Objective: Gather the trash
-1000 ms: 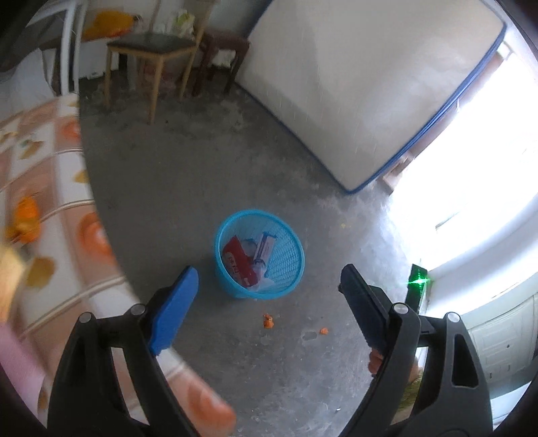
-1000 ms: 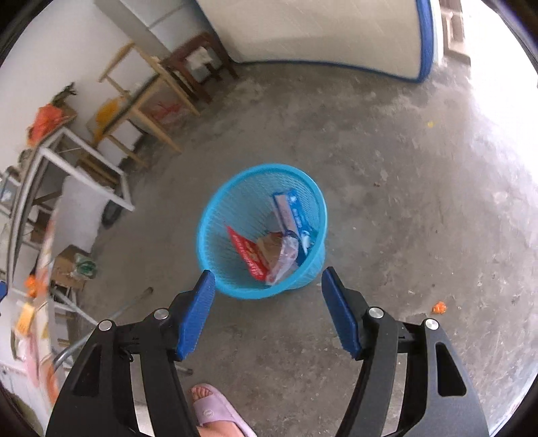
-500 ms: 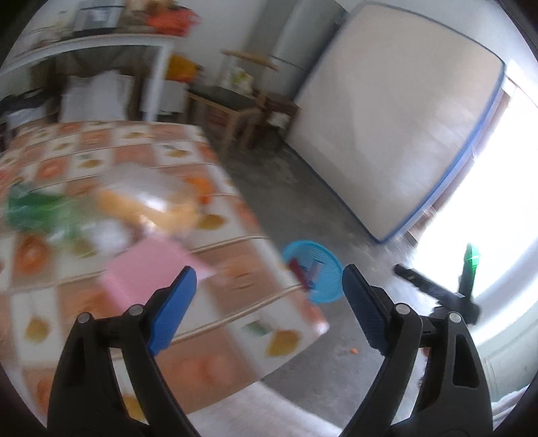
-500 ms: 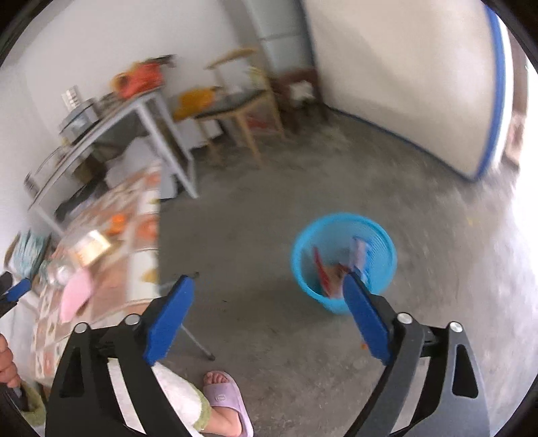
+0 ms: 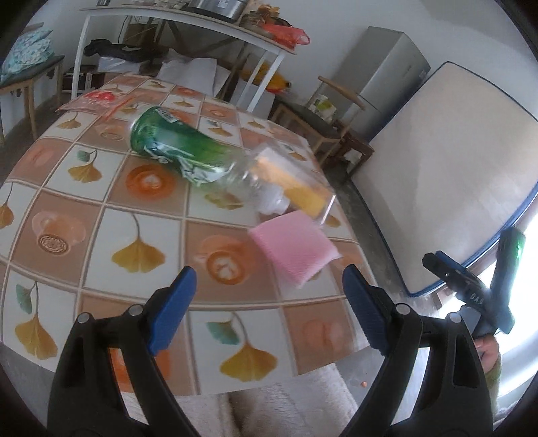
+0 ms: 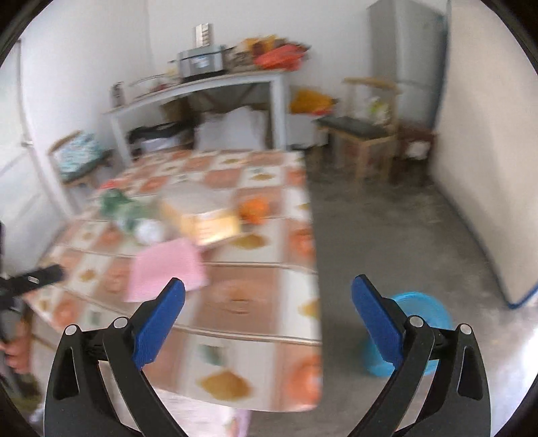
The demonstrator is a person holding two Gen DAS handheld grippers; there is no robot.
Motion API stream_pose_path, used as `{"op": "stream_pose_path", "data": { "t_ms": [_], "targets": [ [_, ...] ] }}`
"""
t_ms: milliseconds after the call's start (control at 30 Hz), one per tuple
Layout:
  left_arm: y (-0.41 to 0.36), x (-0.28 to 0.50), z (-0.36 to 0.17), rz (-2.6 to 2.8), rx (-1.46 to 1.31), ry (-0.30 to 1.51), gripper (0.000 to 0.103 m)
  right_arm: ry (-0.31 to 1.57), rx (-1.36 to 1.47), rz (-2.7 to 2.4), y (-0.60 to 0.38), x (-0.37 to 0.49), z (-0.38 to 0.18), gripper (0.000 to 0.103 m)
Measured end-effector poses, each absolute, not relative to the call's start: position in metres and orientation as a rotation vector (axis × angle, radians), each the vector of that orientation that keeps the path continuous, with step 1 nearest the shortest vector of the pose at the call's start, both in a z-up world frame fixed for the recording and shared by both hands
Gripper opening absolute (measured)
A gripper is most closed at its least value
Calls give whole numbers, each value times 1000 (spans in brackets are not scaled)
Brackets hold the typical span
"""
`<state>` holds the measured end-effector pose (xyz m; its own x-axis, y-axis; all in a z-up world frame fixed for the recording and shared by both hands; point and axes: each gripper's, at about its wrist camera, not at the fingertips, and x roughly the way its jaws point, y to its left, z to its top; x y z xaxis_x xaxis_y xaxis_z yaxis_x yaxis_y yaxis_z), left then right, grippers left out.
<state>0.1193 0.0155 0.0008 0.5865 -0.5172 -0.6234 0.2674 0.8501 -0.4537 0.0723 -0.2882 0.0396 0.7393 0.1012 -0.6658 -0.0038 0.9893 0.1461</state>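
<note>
Trash lies on a table (image 5: 101, 235) with a leaf-patterned cloth: a green plastic bottle (image 5: 175, 151) on its side, a clear box (image 5: 296, 181) with a yellow block inside, a white paper wad (image 5: 272, 198), a pink cloth (image 5: 292, 248) and a red wrapper (image 5: 94, 99) at the far corner. My left gripper (image 5: 269, 282) hovers open and empty over the near edge, just short of the pink cloth. My right gripper (image 6: 269, 285) is above the table's corner, its jaws opening with nothing between them. The blue mesh basket (image 6: 423, 306) stands on the floor behind its right finger. Orange peel (image 6: 254, 208) lies by the box.
A mattress (image 5: 454, 161) leans on the right wall beside a grey fridge (image 5: 380, 87). A wooden chair (image 6: 363, 134) and a white bench (image 5: 168, 30) loaded with things stand behind the table. Bare concrete floor (image 6: 386, 218) runs between table and mattress.
Both views have swung up from the basket on the floor to the tabletop. The right jaws have spread wider. The left jaws look as wide as before.
</note>
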Motion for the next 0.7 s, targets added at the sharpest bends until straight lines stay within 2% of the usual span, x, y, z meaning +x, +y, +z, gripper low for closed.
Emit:
{"op": "stream_pose_path", "data": {
  "t_ms": [233, 300, 400, 567, 700],
  "targets": [
    [13, 133, -18, -502, -356, 852, 84, 812, 248, 129, -257, 103, 17, 96],
    [13, 141, -24, -505, -375, 862, 84, 822, 254, 137, -250, 110, 12, 93],
    [10, 154, -28, -519, -388, 870, 84, 837, 283, 148, -246, 123, 7, 86],
    [1, 183, -34, -531, -420, 910, 84, 872, 394, 147, -250, 144, -5, 62],
    [-8, 201, -40, -553, -484, 944, 71, 905, 465, 140, -253, 155, -17, 51]
  ]
}}
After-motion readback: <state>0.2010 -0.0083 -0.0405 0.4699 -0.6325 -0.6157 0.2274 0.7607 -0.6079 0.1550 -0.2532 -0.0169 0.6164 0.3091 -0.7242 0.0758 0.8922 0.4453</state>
